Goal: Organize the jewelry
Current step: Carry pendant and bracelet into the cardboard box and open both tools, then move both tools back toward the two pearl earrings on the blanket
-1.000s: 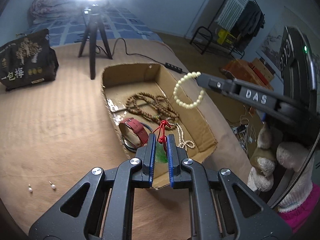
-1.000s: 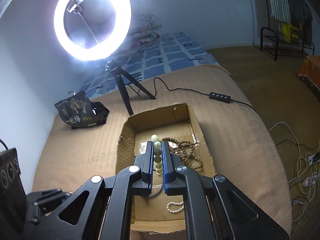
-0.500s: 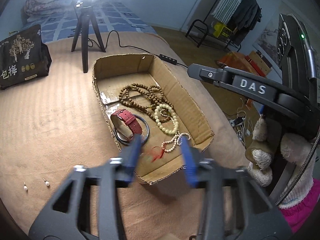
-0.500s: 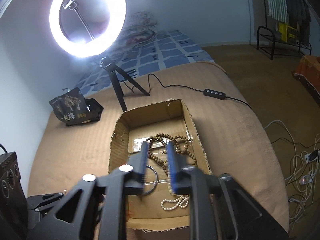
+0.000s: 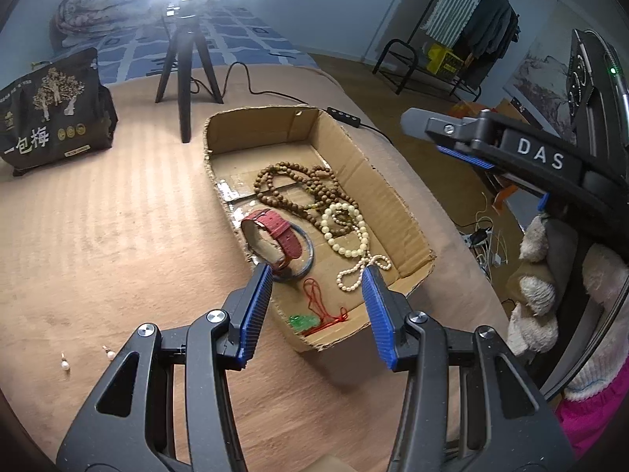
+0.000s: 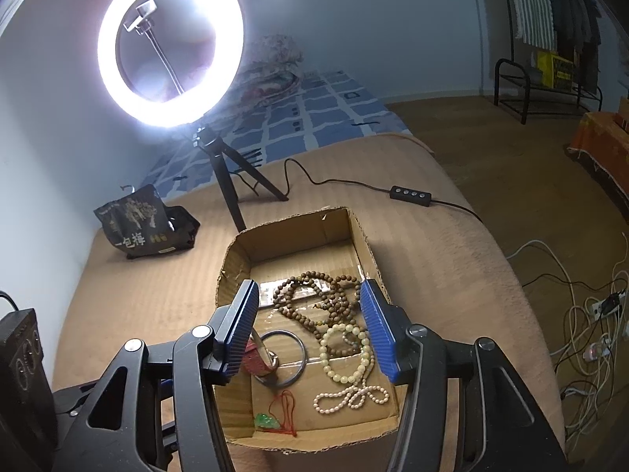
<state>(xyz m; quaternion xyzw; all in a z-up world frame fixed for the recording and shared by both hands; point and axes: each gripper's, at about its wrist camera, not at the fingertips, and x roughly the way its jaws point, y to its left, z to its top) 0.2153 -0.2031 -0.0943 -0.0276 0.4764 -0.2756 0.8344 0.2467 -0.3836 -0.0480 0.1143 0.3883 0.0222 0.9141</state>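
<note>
Left wrist view: we see the left hand-held gripper [image 5: 316, 306] with its jaws apart and nothing between the pads; they have just been opening. Just beyond its tips, inside the near end of the cardboard box [image 5: 412, 220], lies the green pendant on red cord [image 5: 314, 314]. Past that sit the red watch strap [image 5: 275, 236], the dark bangle [image 5: 306, 251], the small pearl strand [image 5: 361, 269], the pale bead bracelet [image 5: 346, 228] and, farthest, the brown bead necklace [image 5: 302, 188]. Off to the left of the gripper, two pearl earrings [image 5: 86, 358] lie loose on the brown bed cover.

The right hand-held gripper [image 6: 310, 326] also stands with jaws apart and empty, just opened, over the same box.

We judge both drops done; the earrings are left. Next move calls for swinging a gripper left and low, then a fine pinch on a tiny stud.
</note>
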